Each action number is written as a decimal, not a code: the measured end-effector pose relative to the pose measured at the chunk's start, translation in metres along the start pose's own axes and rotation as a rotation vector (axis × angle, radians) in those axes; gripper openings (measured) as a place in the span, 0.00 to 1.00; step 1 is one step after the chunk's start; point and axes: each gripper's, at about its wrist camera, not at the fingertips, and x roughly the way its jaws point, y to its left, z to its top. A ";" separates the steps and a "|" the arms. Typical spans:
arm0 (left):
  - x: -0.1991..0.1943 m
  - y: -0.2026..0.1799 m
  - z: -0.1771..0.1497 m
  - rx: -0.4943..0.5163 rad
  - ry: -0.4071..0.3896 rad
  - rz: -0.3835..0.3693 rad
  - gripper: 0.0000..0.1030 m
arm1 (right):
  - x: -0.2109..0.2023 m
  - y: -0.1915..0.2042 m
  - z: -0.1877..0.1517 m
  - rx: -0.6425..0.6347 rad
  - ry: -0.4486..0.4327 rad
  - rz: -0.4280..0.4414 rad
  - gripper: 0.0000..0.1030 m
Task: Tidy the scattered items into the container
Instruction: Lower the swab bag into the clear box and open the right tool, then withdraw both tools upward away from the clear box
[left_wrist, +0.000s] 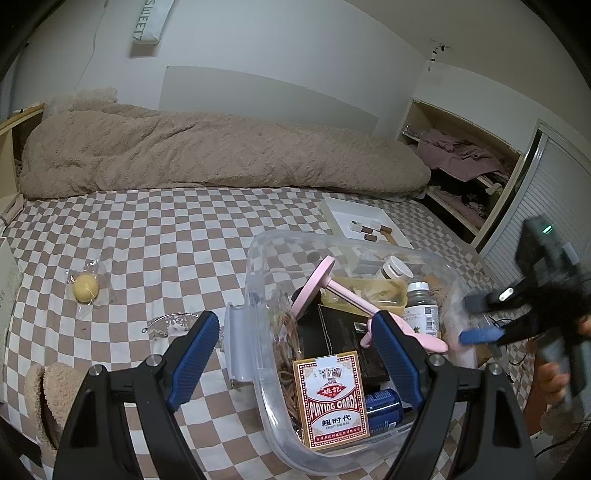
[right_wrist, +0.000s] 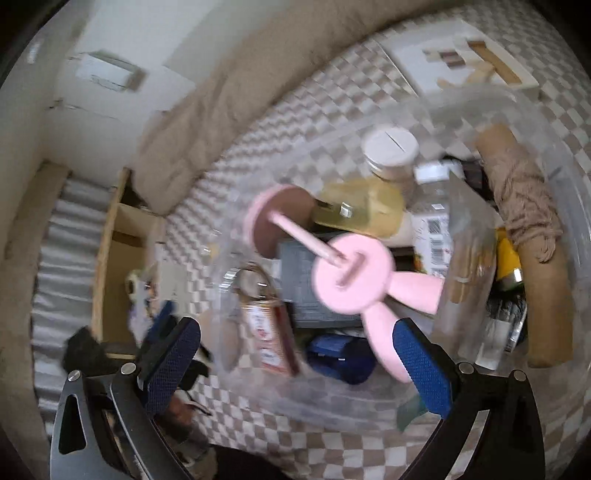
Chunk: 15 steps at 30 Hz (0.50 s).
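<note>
Hovering over the clear container (left_wrist: 258, 373) on the bed (left_wrist: 147, 236), the left claw (left_wrist: 295, 363) stands wide and holds nothing. The right claw (right_wrist: 295, 363) is wide and empty too, above the pink stand (right_wrist: 351, 277) inside.

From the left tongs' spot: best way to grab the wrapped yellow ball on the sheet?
Take the yellow ball itself, not its clear wrapper, which lies loose and crinkled around it. Come from above, pads on opposite sides of the round body: it lies flat on the checked sheet with bare sheet all round. The left tongs stand open, probably wide enough.
</note>
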 end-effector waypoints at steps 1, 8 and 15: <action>-0.001 0.000 0.000 0.000 -0.001 -0.002 0.82 | 0.004 -0.006 0.001 0.015 0.016 -0.027 1.00; -0.005 -0.003 -0.002 0.006 -0.003 -0.008 0.82 | 0.005 -0.036 0.004 0.000 0.043 -0.254 1.00; -0.013 -0.009 -0.004 0.022 -0.010 -0.007 0.82 | 0.003 -0.041 0.008 -0.076 0.040 -0.425 1.00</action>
